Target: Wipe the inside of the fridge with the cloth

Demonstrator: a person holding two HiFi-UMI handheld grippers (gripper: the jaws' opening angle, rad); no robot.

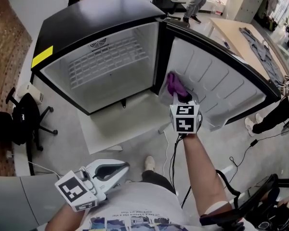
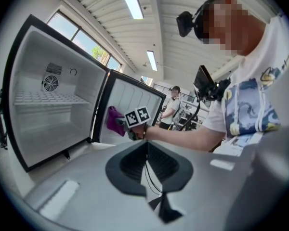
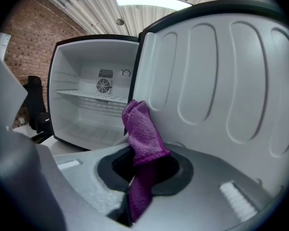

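We hold the purple cloth [image 3: 142, 129] clamped in our right gripper [image 3: 143, 177]. It rises above the fingers beside the inner face of the open fridge door [image 3: 216, 81], seemingly touching it. Our left gripper [image 2: 147, 150] hangs well back from the fridge [image 2: 48, 100], its fingers closed together on nothing.

I count one fridge [image 1: 101, 18] with one open door [image 1: 216, 76] and one wire shelf [image 1: 103, 59], one purple cloth [image 1: 175, 84], one black office chair [image 1: 26, 117], one left hand-held gripper [image 1: 120, 168] and one right hand-held gripper [image 1: 181, 98].
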